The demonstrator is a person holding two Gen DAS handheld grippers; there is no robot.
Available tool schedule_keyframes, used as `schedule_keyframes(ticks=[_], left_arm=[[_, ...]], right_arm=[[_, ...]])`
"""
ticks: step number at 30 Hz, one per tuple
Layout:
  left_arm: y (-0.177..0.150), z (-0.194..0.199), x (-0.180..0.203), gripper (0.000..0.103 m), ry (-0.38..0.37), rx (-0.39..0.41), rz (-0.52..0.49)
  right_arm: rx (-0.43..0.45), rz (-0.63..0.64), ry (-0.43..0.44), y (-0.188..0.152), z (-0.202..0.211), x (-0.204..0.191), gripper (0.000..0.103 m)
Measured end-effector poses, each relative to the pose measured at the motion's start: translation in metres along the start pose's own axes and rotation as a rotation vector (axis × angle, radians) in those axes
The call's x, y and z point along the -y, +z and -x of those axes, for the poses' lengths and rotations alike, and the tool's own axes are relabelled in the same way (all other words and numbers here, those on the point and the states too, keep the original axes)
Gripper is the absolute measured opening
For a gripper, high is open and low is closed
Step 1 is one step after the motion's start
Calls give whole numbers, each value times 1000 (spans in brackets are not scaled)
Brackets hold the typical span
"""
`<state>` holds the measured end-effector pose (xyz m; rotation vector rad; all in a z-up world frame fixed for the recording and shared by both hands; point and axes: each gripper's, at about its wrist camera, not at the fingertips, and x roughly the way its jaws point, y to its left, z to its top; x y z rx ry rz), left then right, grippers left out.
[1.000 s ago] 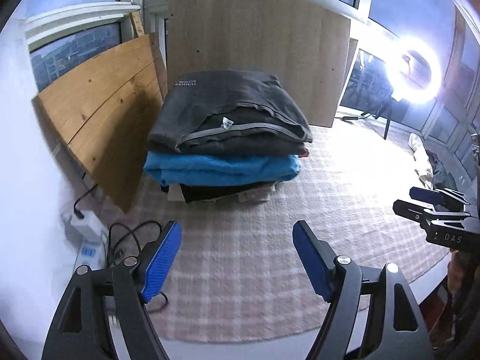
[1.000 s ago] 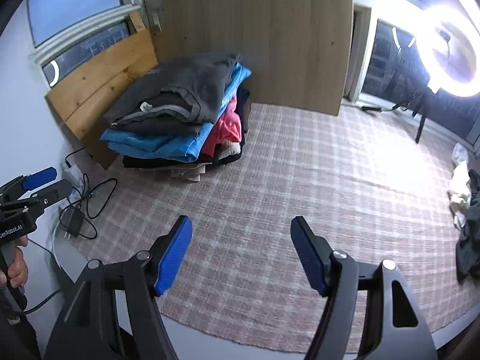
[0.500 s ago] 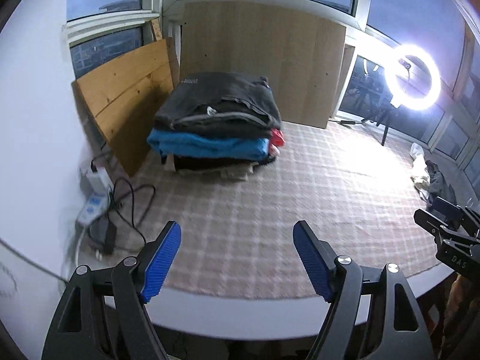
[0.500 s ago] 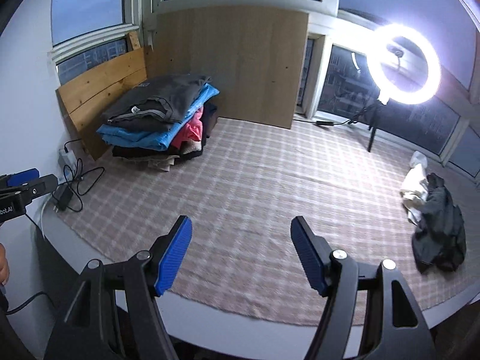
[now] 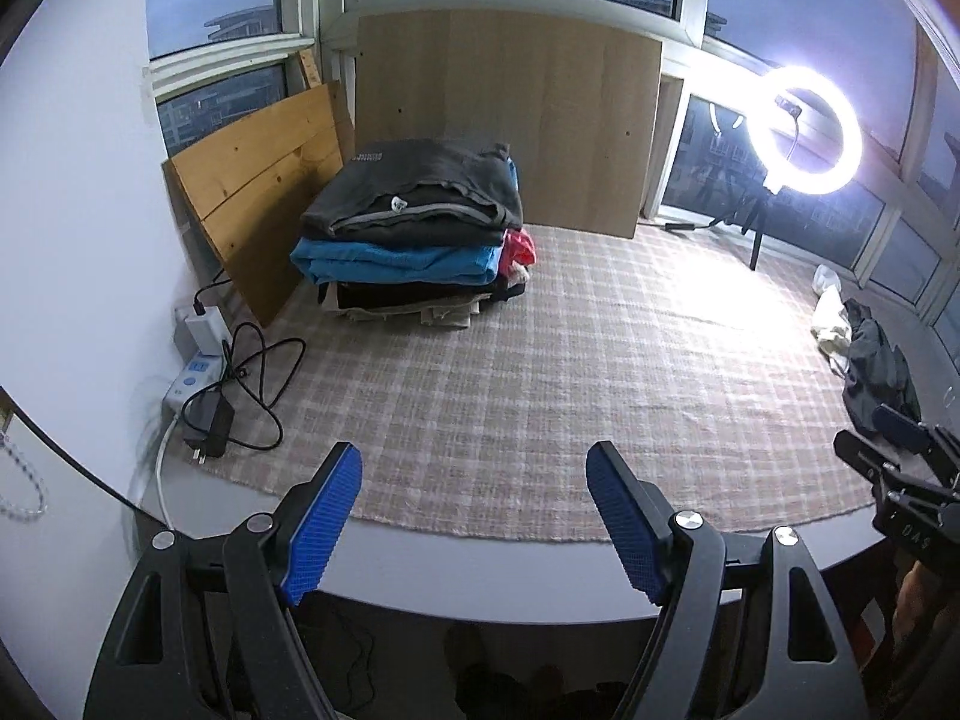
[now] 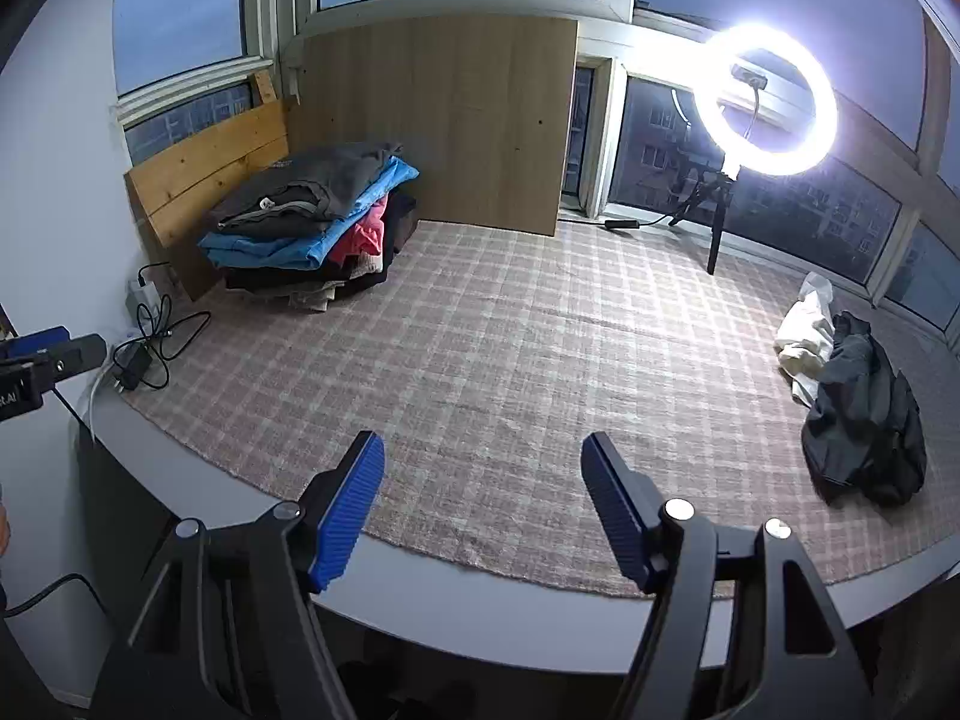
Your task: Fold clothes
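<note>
the left tongs hang open and empty over the near edge of the worktop, blue pads wide apart. the right tongs are the same, open with nothing between the pads, over the near rim of the checked cloth that covers the worktop. each pair shows at the edge of the other's view, side by side.

on the left edge of the worktop, just off the cloth, lie a power strip and tangled black cables.

on the right side of the cloth sits a loose heap: a dark garment crumpled against a white garment, both unfolded.

in the far left corner stands the folded stack, grey on top, blue below, pink and dark pieces under that. it rests against wooden boards.

far right, a lit ring light stands on its tripod before the windows.
</note>
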<state>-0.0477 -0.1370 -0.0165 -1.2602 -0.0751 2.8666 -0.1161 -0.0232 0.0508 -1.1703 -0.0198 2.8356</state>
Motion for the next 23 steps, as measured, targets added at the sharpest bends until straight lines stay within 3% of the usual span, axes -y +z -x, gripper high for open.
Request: schedule_keyframes(ticks=[17,23], left_arm=[[4,19,13,77,17,37,-17],[1,27,14,77,-11,81,-18]], right_arm=[[-25,6,10,-7,-3,1,67],[-31,13,14,-8,-5,-2,67]])
